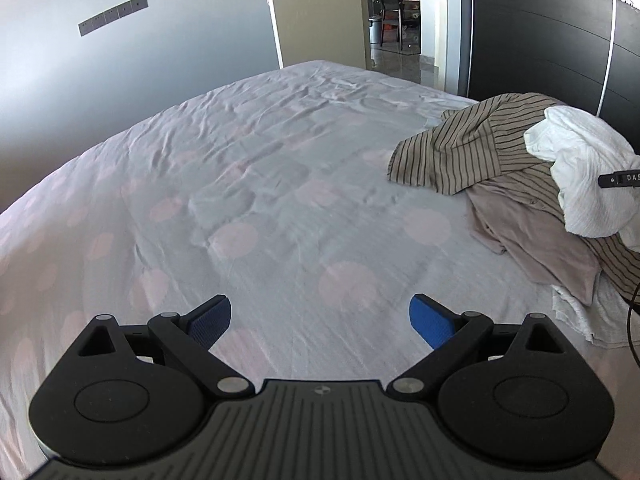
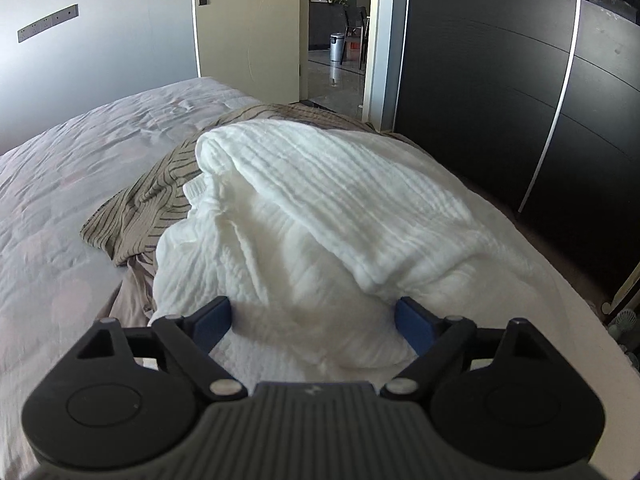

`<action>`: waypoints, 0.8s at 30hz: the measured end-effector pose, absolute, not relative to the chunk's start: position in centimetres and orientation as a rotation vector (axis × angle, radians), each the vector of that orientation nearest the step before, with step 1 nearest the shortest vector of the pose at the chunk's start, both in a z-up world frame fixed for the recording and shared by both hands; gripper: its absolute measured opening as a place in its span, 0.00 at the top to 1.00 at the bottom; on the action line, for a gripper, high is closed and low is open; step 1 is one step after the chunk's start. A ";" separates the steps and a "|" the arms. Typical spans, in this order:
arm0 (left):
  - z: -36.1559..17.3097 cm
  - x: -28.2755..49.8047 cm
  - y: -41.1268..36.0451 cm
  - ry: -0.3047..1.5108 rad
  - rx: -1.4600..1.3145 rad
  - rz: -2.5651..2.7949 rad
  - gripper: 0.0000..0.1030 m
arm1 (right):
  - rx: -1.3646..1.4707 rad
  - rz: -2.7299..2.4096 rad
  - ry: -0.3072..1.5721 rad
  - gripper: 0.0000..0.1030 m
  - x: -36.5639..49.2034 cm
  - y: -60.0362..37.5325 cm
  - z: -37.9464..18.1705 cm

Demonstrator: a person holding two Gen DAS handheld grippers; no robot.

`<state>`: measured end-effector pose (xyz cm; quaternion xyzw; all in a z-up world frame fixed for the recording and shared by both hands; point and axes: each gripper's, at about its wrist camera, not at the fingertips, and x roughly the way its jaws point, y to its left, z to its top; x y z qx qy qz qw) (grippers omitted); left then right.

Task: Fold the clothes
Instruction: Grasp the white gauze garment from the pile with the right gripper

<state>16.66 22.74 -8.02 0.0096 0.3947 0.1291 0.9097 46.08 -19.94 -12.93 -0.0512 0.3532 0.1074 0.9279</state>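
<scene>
1. The left gripper point(image 1: 320, 320) hangs over the bed point(image 1: 248, 184) with its blue-padded fingers point(image 1: 430, 322) spread wide; nothing lies between them and they touch nothing, only bare sheet showing in the gap.
2. The right gripper point(image 2: 314, 320) also has its fingers point(image 2: 212, 320) wide apart, straddling a bulge of the white garment point(image 2: 320, 216). The cloth lies between the pads, but they do not press on it; whether the right pad brushes the fold above it cannot be told.
3. The clothes sit in one heap on the right side of the bed: the white garment on top, a striped shirt point(image 1: 464, 148) under and left of it, a plain beige garment point(image 1: 532, 236) on the near side.
4. Only the left wrist view shows the beige garment clearly, a white cloth edge point(image 1: 576, 316) on the sheet beneath the pile, and a dark part of the right gripper against the white garment at the right edge.
5. Only the right wrist view shows the bed's right edge, with floor beside the dark wardrobe point(image 2: 500, 80).
6. Left of the heap, the sheet is open and wrinkled all the way to the far edge.
7. Beyond the bed, an open door point(image 2: 248, 28) stands beside the doorway.
</scene>
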 end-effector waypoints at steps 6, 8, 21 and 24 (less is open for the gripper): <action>-9.1 13.2 25.5 0.832 -0.017 0.353 0.00 | -0.201 0.224 0.686 0.74 45.2 -18.7 -11.5; -9.3 11.6 26.6 0.833 -0.029 0.391 0.00 | -0.231 0.210 0.647 0.78 44.0 -18.2 -10.5; -8.2 -0.1 34.0 0.750 -0.115 0.550 0.00 | -0.327 0.442 0.410 0.83 32.5 -6.6 1.4; -7.3 -2.9 36.3 0.703 -0.115 0.598 0.00 | -0.332 0.595 0.384 0.83 28.6 -0.4 3.2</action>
